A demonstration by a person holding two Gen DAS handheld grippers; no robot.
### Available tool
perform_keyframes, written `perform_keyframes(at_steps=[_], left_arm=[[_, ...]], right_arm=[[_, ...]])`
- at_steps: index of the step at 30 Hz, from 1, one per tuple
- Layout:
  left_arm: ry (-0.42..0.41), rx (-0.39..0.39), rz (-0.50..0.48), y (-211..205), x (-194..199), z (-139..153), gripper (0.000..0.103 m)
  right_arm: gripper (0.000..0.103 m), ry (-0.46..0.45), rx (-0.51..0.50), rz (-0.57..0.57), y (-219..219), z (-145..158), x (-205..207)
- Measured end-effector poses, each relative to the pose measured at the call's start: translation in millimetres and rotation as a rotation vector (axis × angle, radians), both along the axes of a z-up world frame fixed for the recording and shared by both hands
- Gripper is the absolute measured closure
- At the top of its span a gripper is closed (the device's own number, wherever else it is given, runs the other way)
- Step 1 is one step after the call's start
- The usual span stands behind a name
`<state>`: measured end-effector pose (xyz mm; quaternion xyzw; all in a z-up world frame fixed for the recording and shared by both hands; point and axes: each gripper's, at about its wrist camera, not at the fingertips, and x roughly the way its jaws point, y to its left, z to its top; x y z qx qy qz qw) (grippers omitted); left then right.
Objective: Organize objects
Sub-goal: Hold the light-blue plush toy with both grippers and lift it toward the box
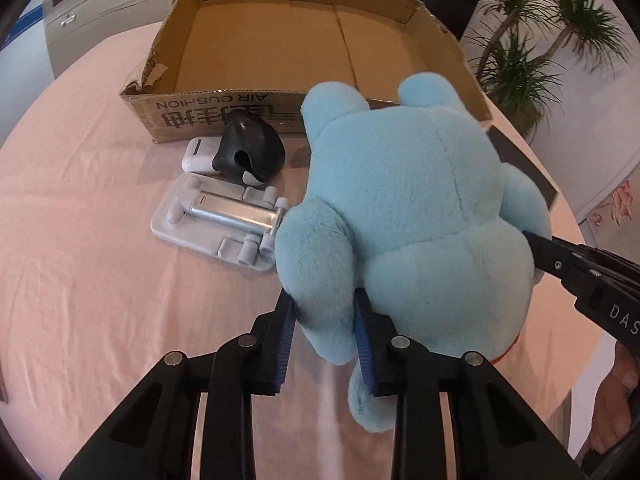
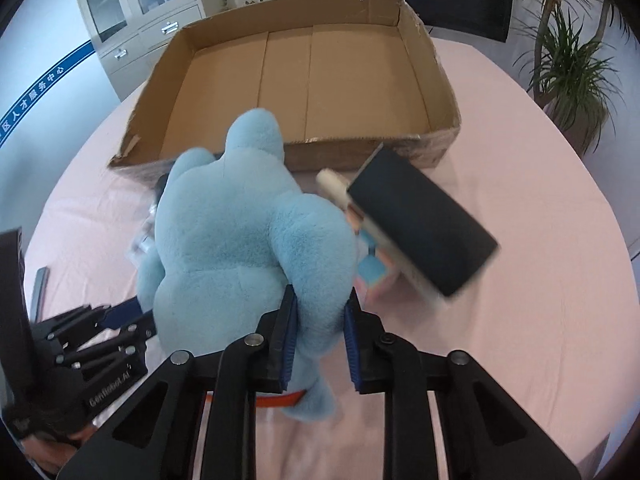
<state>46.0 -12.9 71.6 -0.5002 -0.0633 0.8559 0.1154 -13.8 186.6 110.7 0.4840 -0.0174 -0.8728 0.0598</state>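
Note:
A light blue plush toy [image 1: 408,208] sits upright on the pink cloth, its back to both cameras, just in front of an open cardboard box [image 1: 304,40]. My left gripper [image 1: 326,312] is shut on the plush's left leg. My right gripper [image 2: 320,312] is shut on its right side; it also shows in the left wrist view [image 1: 532,244] reaching in from the right. The plush fills the middle of the right wrist view [image 2: 244,240], with the box [image 2: 304,76] behind it. The box holds nothing.
Left of the plush lie a white folding stand with a silver bar [image 1: 224,216], a black mouse [image 1: 250,148] and a white earbud case [image 1: 200,154]. Right of it a black-covered notebook [image 2: 420,228] rests on a pastel cube [image 2: 374,268]. Potted plants [image 2: 572,68] stand beyond the table's right edge.

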Motion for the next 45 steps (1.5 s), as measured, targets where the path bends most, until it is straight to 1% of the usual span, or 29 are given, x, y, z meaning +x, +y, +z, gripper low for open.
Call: perform_keyframes(at_steps=[1, 2, 3, 5, 6, 8, 10, 11, 12, 13, 14, 15, 16, 18, 20, 22, 23, 24, 27, 28, 29, 30, 31, 33, 36, 39, 42, 45], left_arm=[[0.006, 0.017, -0.024, -3.9, 13.8, 4.7, 0.078], [-0.006, 0.037, -0.046, -5.3, 22.8, 6.2, 0.078], [-0.030, 0.059, -0.069, -7.8, 32.9, 4.0, 0.078], [-0.072, 0.064, -0.095, -12.7, 50.3, -7.6, 0.077], [-0.085, 0.060, -0.089, -12.9, 52.8, -14.9, 0.076], [-0.138, 0.070, -0.069, -6.8, 46.7, -27.7, 0.073], [-0.170, 0.090, -0.065, -6.5, 43.4, -29.6, 0.069], [-0.163, 0.072, -0.064, -5.3, 44.8, -27.8, 0.065], [-0.147, 0.031, -0.058, -2.4, 45.8, -24.3, 0.056], [-0.132, -0.008, -0.053, -0.8, 38.6, -22.1, 0.052], [-0.114, -0.053, -0.046, -1.9, 34.9, -21.0, 0.045], [-0.094, -0.089, -0.039, 0.5, 34.1, -19.5, 0.043], [-0.083, -0.101, -0.036, -0.2, 31.5, -19.4, 0.043], [-0.083, -0.095, -0.039, -6.3, 26.8, -20.7, 0.043], [-0.086, -0.081, -0.045, -8.0, 19.5, -21.4, 0.043], [-0.094, -0.069, -0.052, -7.3, 13.8, -23.7, 0.042], [-0.101, -0.066, -0.051, -1.3, 3.0, -27.5, 0.038], [-0.107, -0.065, -0.044, -2.7, 0.7, -29.3, 0.035], [-0.101, -0.058, -0.038, -0.9, -3.9, -30.0, 0.032], [-0.097, -0.059, -0.043, -0.4, -3.7, -30.5, 0.032], [-0.090, -0.067, -0.053, 1.1, -3.3, -30.3, 0.034], [-0.081, -0.067, -0.070, 3.4, -2.8, -29.6, 0.043], [-0.079, -0.061, -0.087, 5.7, -0.3, -28.5, 0.050], [-0.080, -0.049, -0.126, 13.3, 1.1, -27.9, 0.077], [-0.056, -0.079, -0.137, 20.5, 2.8, -24.8, 0.079], [-0.052, -0.050, -0.127, 17.9, 4.2, -22.5, 0.080], [-0.030, -0.047, -0.124, 16.4, 10.8, -17.7, 0.080], [-0.016, -0.050, -0.122, 14.3, 16.1, -12.6, 0.080]], right_arm=[[0.084, -0.002, -0.012, 0.022, 1.6, 4.6, 20.8], [0.084, -0.003, -0.020, 0.038, 3.7, 6.0, 35.8], [0.084, -0.013, -0.023, 0.051, 4.1, 5.3, 43.2], [0.084, -0.063, -0.057, 0.076, 12.8, -6.5, 64.4], [0.083, -0.073, -0.068, 0.068, 16.9, -13.3, 69.3], [0.081, -0.077, -0.069, 0.049, 23.0, -32.4, 74.8], [0.080, -0.069, -0.042, 0.039, 21.2, -44.7, 76.7], [0.079, -0.055, -0.011, 0.036, 17.9, -44.9, 75.0], [0.076, -0.033, 0.021, 0.042, 16.5, -44.4, 74.3], [0.075, 0.001, 0.070, 0.059, 11.2, -42.7, 75.2], [0.072, 0.014, 0.094, 0.069, 9.2, -41.7, 73.9], [0.069, 0.020, 0.109, 0.075, 8.1, -40.9, 71.0], [0.067, 0.023, 0.117, 0.078, 7.5, -41.8, 67.1], [0.063, 0.027, 0.110, 0.073, 8.6, -44.4, 62.2], [0.063, 0.026, 0.084, 0.073, 12.7, -47.3, 55.2], [0.063, 0.021, 0.058, 0.076, 17.0, -48.0, 59.5], [0.063, 0.014, 0.046, 0.081, 18.1, -50.2, 58.1], [0.063, 0.010, 0.039, 0.081, 16.8, -51.9, 59.9], [0.063, -0.004, 0.008, 0.087, 19.1, -56.9, 59.0], [0.063, -0.011, -0.006, 0.087, 20.0, -58.2, 57.7], [0.065, -0.021, -0.023, 0.088, 20.5, -60.0, 56.4], [0.069, -0.026, -0.030, 0.088, 20.7, -60.9, 55.6], [0.071, -0.038, -0.050, 0.091, 20.3, -62.7, 54.2], [0.078, -0.051, -0.071, 0.099, 18.8, -64.1, 52.7], [0.081, -0.046, -0.052, 0.107, 13.9, -62.3, 53.2], [0.082, -0.030, -0.021, 0.103, 10.2, -60.9, 53.4], [0.083, -0.010, -0.023, 0.094, 13.1, -56.0, 55.2], [0.083, 0.026, 0.013, 0.097, 8.3, -46.0, 60.9]])
